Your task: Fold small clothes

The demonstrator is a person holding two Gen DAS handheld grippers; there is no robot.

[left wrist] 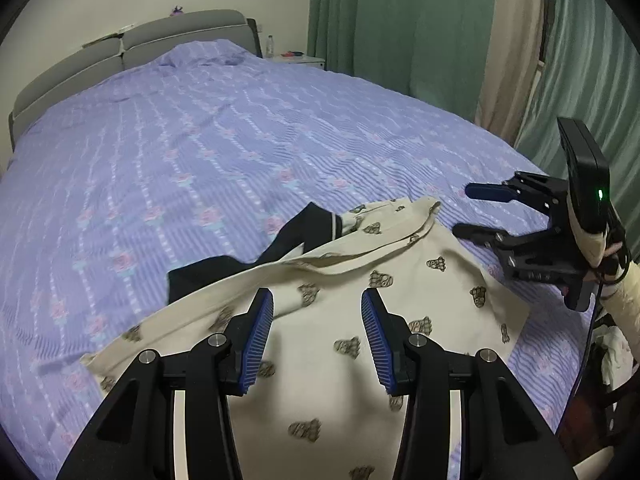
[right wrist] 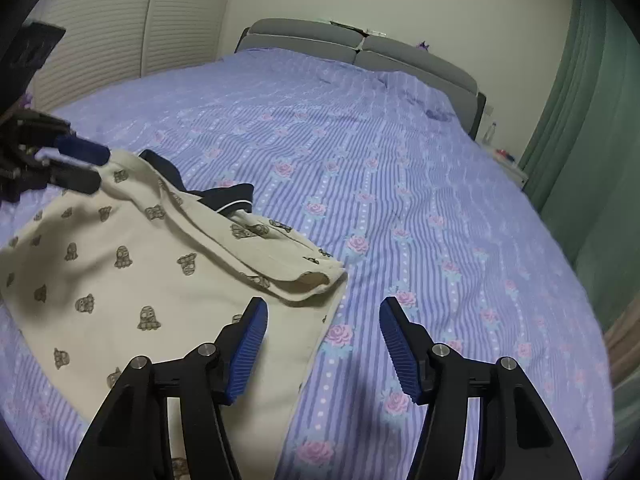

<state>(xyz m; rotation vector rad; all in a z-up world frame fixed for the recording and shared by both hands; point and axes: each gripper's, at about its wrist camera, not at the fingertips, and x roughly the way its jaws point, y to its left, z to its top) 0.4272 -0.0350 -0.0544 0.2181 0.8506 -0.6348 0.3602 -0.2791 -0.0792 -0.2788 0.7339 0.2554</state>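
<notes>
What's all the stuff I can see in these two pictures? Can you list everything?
shirt: one, cream with small dark prints and a dark collar, lying partly folded at the near end of the bed
bedspread: one, purple striped with pink roses, covering the bed
headboard: one, grey, at the far end
curtain: green, by the wall
bottle: one, clear, beside the headboard
left gripper: one, black with blue pads, open over the shirt
right gripper: one, black with blue pads, open at the shirt's edge
</notes>
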